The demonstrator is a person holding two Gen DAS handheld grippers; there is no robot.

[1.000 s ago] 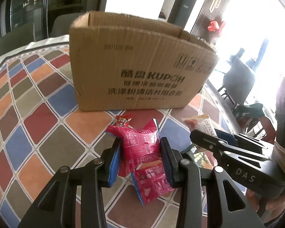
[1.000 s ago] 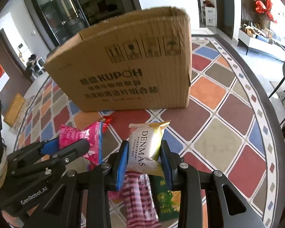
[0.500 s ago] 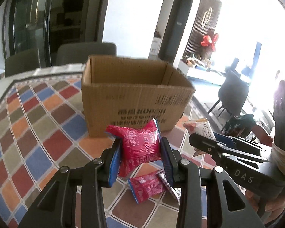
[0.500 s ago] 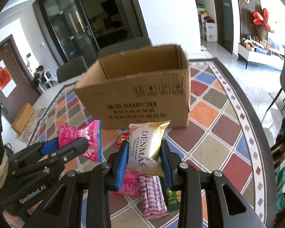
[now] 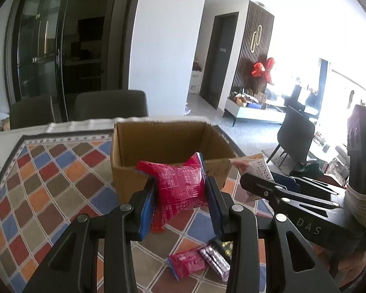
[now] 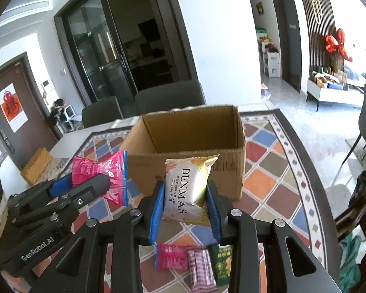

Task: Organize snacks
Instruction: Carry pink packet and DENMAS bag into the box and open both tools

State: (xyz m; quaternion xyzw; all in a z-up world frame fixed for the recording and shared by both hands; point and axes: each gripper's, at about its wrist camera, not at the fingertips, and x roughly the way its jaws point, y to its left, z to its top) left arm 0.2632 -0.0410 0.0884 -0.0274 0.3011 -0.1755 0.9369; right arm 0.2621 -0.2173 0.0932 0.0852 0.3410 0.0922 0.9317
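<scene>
My left gripper (image 5: 180,195) is shut on a pink snack bag (image 5: 179,188), held in the air in front of an open cardboard box (image 5: 168,144). My right gripper (image 6: 185,200) is shut on a white and yellow Denmas cheese ball bag (image 6: 186,188), also raised before the box (image 6: 190,131). Each gripper shows in the other's view: the left one with its pink bag (image 6: 102,171), the right one with its Denmas bag (image 5: 256,168). The box looks empty inside as far as I can see.
Below the grippers, a pink packet (image 6: 170,256), a striped pink packet (image 6: 202,266) and a green packet (image 6: 223,263) lie on the colourful diamond-patterned tablecloth (image 6: 268,171). Grey chairs (image 6: 168,95) stand behind the table.
Both grippers have risen with their bags, from table level in front of the box to a height where its open inside shows.
</scene>
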